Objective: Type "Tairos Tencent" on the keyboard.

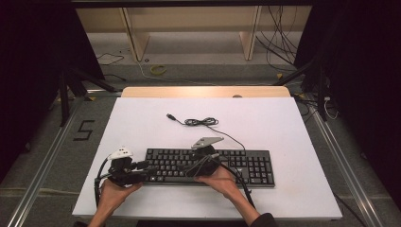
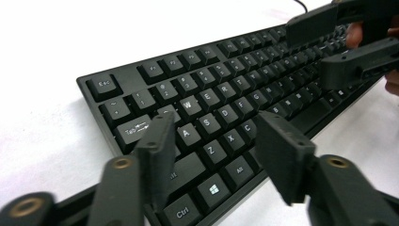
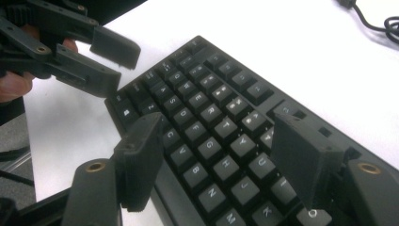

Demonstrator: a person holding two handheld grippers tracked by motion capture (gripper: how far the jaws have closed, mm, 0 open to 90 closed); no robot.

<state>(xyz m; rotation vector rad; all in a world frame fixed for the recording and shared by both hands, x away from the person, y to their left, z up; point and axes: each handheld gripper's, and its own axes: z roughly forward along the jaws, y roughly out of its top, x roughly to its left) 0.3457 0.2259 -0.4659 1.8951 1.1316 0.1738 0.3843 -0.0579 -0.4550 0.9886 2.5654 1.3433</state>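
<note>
A black keyboard (image 1: 246,165) lies across the near half of the white table (image 1: 142,127). Its cable (image 1: 201,122) runs back to a loose coil, ending in a USB plug (image 1: 171,116). My left gripper (image 1: 149,171) is at the keyboard's left end; in the left gripper view its jaws (image 2: 214,136) stand open just above the letter keys (image 2: 221,89), with nothing held. My right gripper (image 1: 191,166) hovers over the keyboard's middle and points left. Its jaws (image 3: 216,146) are open over the keys (image 3: 211,117). The two grippers face each other, a short way apart.
Beyond the table's far wooden edge (image 1: 203,91) stands a wooden shelf frame (image 1: 137,38) with loose cables (image 1: 279,42) on the floor. A "5" mark (image 1: 84,130) and stand legs (image 1: 64,94) are to the left. The far half of the table holds just the cable.
</note>
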